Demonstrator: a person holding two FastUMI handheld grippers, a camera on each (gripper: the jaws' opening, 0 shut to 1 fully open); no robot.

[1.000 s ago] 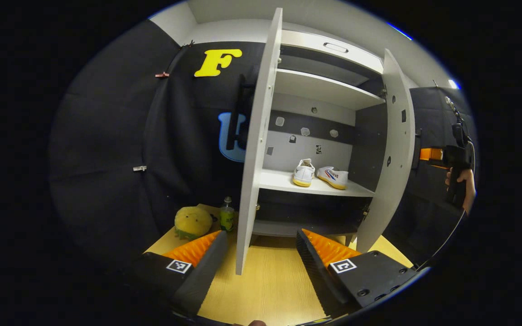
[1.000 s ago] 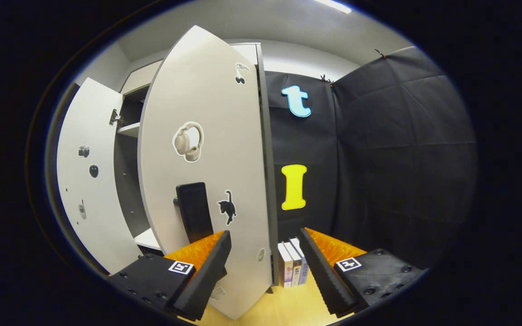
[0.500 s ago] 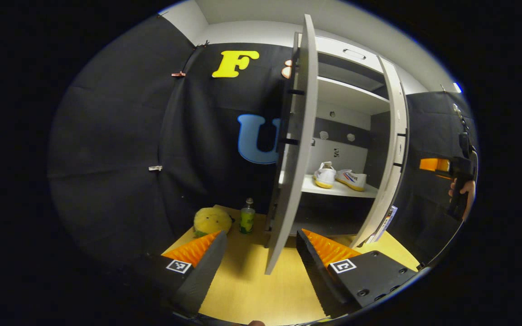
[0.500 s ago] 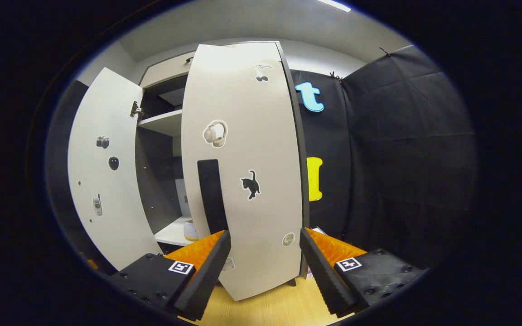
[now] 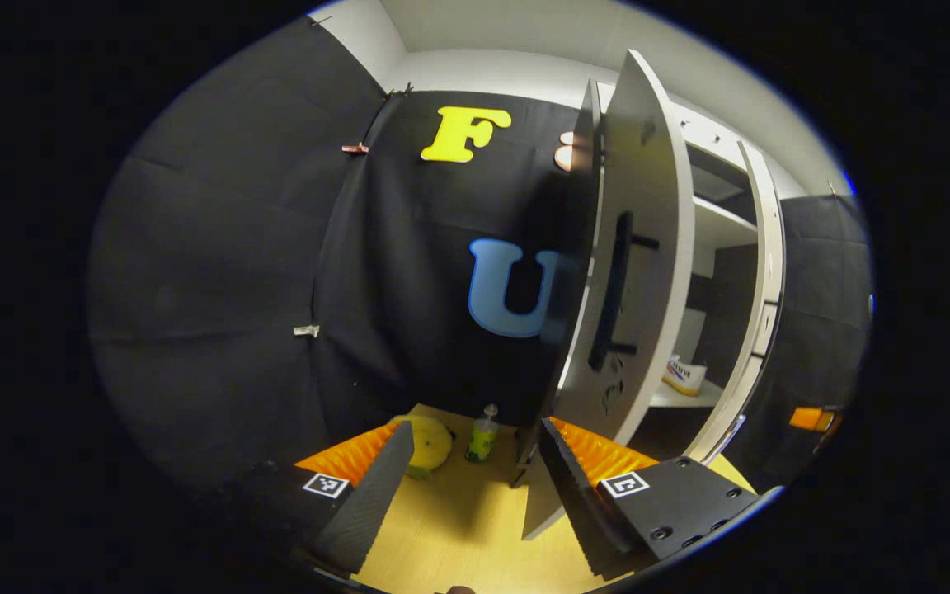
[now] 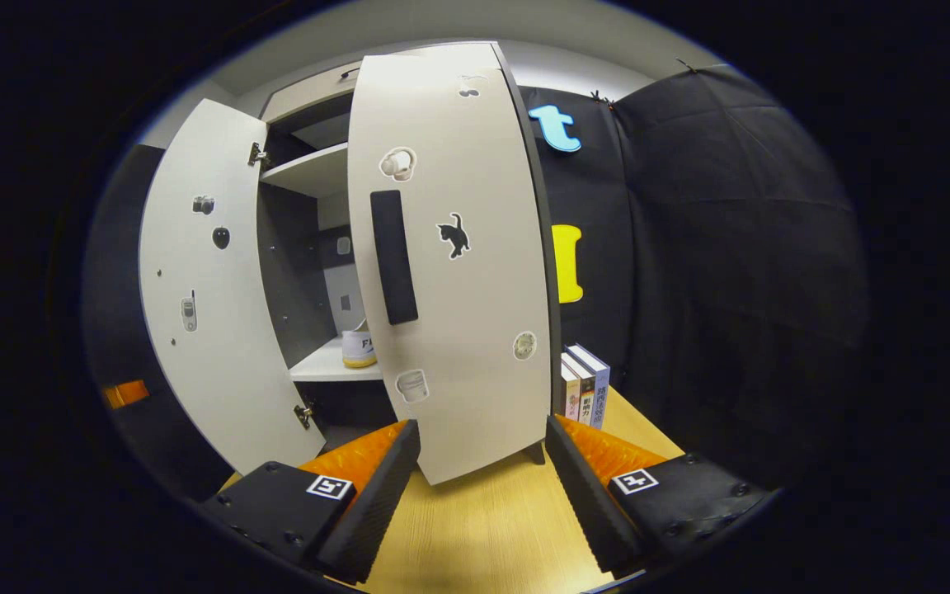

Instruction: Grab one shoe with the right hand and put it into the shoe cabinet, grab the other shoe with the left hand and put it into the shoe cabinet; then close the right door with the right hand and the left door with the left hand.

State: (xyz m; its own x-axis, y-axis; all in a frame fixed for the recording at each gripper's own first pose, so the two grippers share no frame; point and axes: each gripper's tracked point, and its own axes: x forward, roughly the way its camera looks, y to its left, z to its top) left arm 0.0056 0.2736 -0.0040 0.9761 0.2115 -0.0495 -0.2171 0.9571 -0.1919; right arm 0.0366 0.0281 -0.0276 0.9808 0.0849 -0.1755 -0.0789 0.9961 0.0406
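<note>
With a shoe (image 6: 357, 348) shelved, both doors stood ajar; the empty, wide-open right gripper (image 6: 482, 472) needed to push the right door (image 6: 454, 272) at twelve o'clock, while the left gripper (image 5: 475, 478), equally wide, waited.

White cabinet doors (image 6: 458, 272) carry a black handle (image 6: 393, 257) and cat sticker (image 6: 453, 235). The counter (image 6: 483, 528) is seen as pale yellow wood grain; the plush (image 5: 430, 441) is yellow.

My left gripper (image 5: 475, 487) carries two wedge-shaped fingers with ribbed, saw-toothed inner faces — each mounted on a dark block bearing a small square black-and-white marker. My right gripper (image 6: 483, 487) is built alike — same ribbing, same markers, with round screw heads dotting its blocks.
</note>
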